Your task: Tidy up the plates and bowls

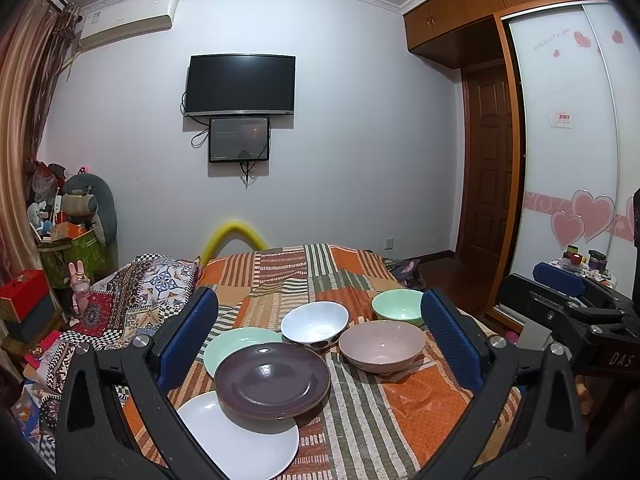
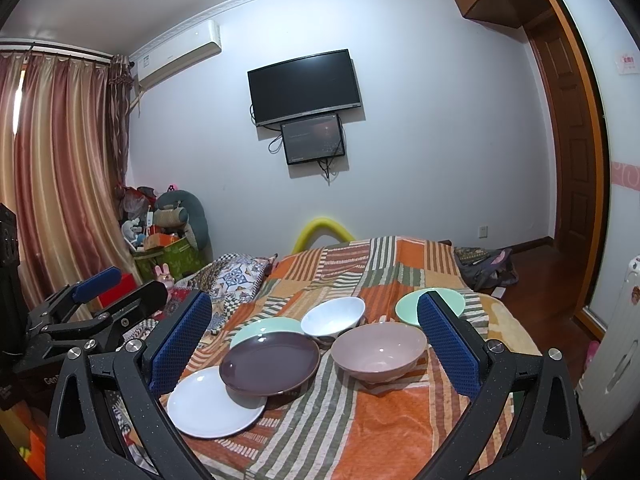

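On the striped orange blanket (image 1: 400,412) (image 2: 372,432) lie three overlapping plates: a dark purple plate (image 1: 272,380) (image 2: 270,362) resting on a white plate (image 1: 244,444) (image 2: 208,404) and a mint green plate (image 1: 232,342) (image 2: 264,326). Behind stand a white bowl (image 1: 314,324) (image 2: 332,316), a pink bowl (image 1: 382,346) (image 2: 378,352) and a mint green bowl (image 1: 396,304) (image 2: 408,306). My left gripper (image 1: 320,336) is open and empty, above the crockery's near side. My right gripper (image 2: 316,338) is open and empty, likewise held back from them.
The blanket covers a bed; a patterned quilt (image 1: 132,292) (image 2: 236,276) lies at its left. A wardrobe (image 1: 568,152) and door (image 2: 568,140) stand right, clutter and boxes (image 1: 72,240) left. The right gripper (image 1: 580,304) shows beside the left one.
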Tool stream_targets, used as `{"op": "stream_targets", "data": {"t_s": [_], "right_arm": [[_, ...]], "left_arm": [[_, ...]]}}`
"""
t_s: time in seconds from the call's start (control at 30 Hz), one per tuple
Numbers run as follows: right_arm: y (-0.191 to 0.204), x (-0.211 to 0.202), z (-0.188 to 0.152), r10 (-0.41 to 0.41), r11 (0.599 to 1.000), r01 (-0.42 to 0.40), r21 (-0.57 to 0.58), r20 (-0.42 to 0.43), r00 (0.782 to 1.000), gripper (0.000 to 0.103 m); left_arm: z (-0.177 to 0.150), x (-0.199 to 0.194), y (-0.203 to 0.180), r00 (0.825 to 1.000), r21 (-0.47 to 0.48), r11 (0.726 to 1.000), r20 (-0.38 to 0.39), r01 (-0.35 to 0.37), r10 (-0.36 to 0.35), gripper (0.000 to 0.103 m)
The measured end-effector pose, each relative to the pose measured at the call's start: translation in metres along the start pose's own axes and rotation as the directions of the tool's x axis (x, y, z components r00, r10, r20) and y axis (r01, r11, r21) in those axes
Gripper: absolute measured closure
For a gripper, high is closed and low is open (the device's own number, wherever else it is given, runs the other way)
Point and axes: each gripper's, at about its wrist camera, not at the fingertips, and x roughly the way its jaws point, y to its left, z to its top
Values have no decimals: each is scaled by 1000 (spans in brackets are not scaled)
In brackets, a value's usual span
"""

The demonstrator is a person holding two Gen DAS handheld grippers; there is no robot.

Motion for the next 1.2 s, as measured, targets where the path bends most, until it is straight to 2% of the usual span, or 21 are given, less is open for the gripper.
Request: {"op": "stream_targets", "data": {"t_s": [0.27,0.47,0.67,0.73,0.8,0.87,0.97,1.2], "right_arm": [[-1,9,-2,1,1000,-1,5,-23,1000,0],[0,32,-12,6,1000,-6,1,-82,997,1],[1,61,-22,20,1000,-20,5,-158,987,1],[2,70,-25,28,1000,-27,10,-181,983,3],[3,78,-28,37,999,-36,12,-206,978,8],[4,89,-31,46,999,-44,13,-238,970,11],[6,106,-37,56,998,-53,21,-278,959,18],[10,146,-61,66,998,-61,24,-404,912,34]], "left_arm": [[-4,10,5,1000,2,1000,-17,-6,6,0],[-18,34,20,995,0,1000,-96,-15,15,0],[-34,64,49,981,-37,999,-190,-37,29,0],[-40,74,60,975,-57,997,-222,-42,29,2],[-45,85,74,966,-79,996,-258,-49,27,8],[-49,97,87,953,-96,994,-301,-60,29,19],[-59,117,107,934,-128,989,-357,-76,26,26],[-86,159,139,885,-150,982,-465,-113,31,28]]}}
